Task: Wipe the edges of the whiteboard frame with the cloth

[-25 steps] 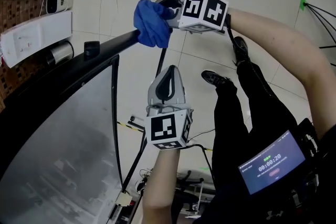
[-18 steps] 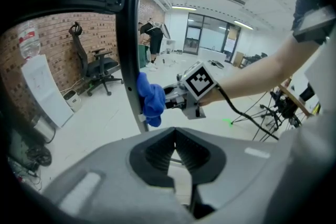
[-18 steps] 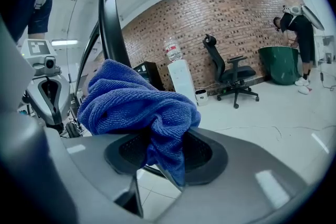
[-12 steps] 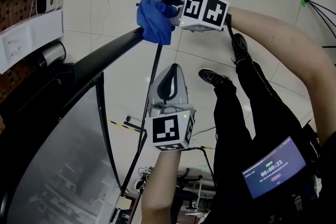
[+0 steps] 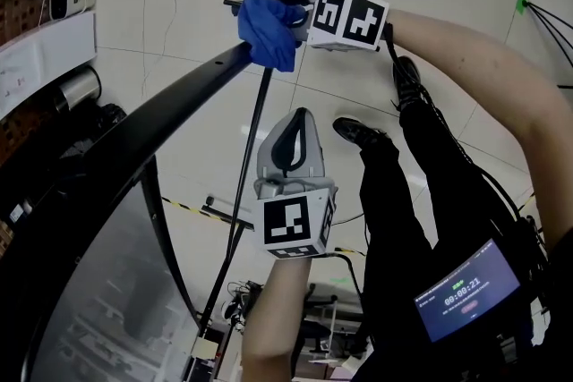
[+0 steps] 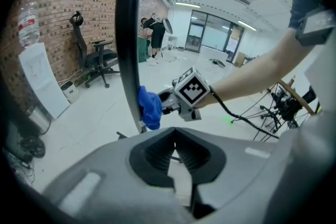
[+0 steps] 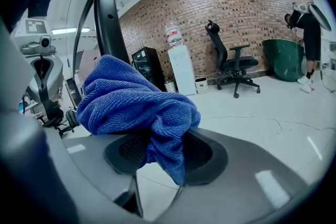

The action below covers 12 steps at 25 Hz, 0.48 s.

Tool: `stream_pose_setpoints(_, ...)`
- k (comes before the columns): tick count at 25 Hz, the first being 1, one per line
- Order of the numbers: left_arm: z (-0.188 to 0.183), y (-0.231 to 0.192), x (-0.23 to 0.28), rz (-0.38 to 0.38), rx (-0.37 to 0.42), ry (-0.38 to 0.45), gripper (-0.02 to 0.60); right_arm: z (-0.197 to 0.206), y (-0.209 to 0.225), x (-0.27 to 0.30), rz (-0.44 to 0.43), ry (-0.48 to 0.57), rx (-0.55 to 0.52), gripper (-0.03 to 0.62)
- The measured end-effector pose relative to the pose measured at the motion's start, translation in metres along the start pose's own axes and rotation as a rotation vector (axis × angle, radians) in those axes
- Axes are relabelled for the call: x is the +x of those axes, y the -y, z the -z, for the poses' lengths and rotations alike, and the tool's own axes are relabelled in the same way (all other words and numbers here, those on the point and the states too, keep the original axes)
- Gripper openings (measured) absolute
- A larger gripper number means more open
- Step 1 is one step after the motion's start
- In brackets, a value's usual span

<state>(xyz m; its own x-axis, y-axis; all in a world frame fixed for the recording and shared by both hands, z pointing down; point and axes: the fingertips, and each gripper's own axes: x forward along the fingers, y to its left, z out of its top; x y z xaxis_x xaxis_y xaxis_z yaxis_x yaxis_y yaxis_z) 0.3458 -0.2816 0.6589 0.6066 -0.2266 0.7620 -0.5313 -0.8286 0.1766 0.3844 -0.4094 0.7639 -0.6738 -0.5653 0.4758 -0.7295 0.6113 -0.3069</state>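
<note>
1. The right gripper (image 7: 165,153) has its jaws pinching a bunched-up blue cloth (image 7: 137,105). The wad fills the gap between the pads and bulges out past the tips.
2. In the head view, that cloth (image 5: 267,29) sits right at the tip of the right gripper (image 5: 291,12), pushed up against the black whiteboard frame (image 5: 179,107) near the far end of the bar.
3. The left gripper view backs that up: the cloth (image 6: 150,107) is pressed on the side of the frame (image 6: 128,34) that faces the right gripper.
4. The left gripper (image 6: 176,157) has its jaws pressed together with nothing between them. It's pointed toward the right gripper and the cloth, but well short of both.
5. In the head view, the left gripper (image 5: 291,143) is on the near side of the right one, just beside a thin black strut (image 5: 253,134). I can't tell if it touches it.
6. The grey board surface (image 5: 98,300) is off to the left gripper's left.
7. Behind the cloth, the right gripper view shows an office chair (image 7: 231,63) and a water dispenser (image 7: 176,68) along a brick wall (image 7: 252,8).
</note>
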Motion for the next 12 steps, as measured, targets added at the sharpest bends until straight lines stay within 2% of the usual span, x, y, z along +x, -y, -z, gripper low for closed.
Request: stream_pose_setpoints(12,0.008,-0.001,-0.003,-0.027,-0.046,-0.006,0.003,0.033,0.014,0.011,0.008,-0.104,-0.051,0.176)
